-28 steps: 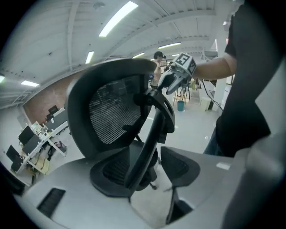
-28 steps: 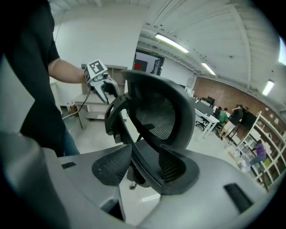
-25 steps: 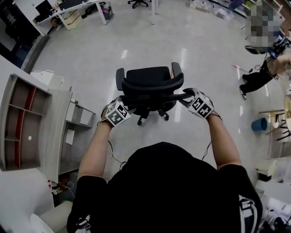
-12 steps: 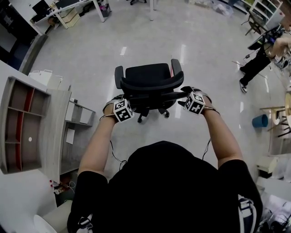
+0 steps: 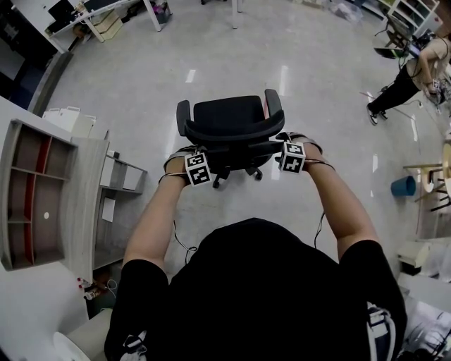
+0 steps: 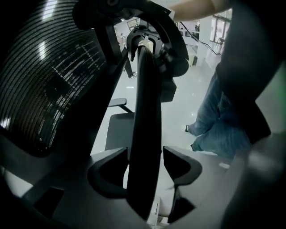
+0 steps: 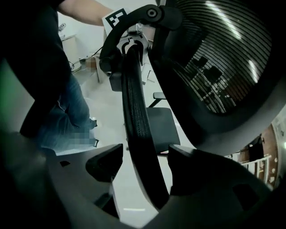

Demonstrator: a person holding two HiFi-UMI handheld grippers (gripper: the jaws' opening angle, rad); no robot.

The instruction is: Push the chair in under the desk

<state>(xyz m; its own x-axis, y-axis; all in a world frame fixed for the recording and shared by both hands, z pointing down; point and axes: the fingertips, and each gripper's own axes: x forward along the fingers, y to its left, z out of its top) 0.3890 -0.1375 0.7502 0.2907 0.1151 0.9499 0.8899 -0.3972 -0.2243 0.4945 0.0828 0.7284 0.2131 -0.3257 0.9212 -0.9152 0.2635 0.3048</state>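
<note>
Jaws, just opened wide, straddle the chair frame [image 6: 145, 134].

Chair [image 5: 232, 130] on the open floor [image 5: 317, 56] at 12 o'clock from the person [image 5: 257, 296], seat beyond its backrest, shelf unit [image 5: 35, 190] at 9 o'clock, table [image 5: 91, 15] far off at 11 o'clock, second person [image 5: 405, 77] at 2 o'clock, bucket [image 5: 403, 187] at 3 o'clock.
</note>
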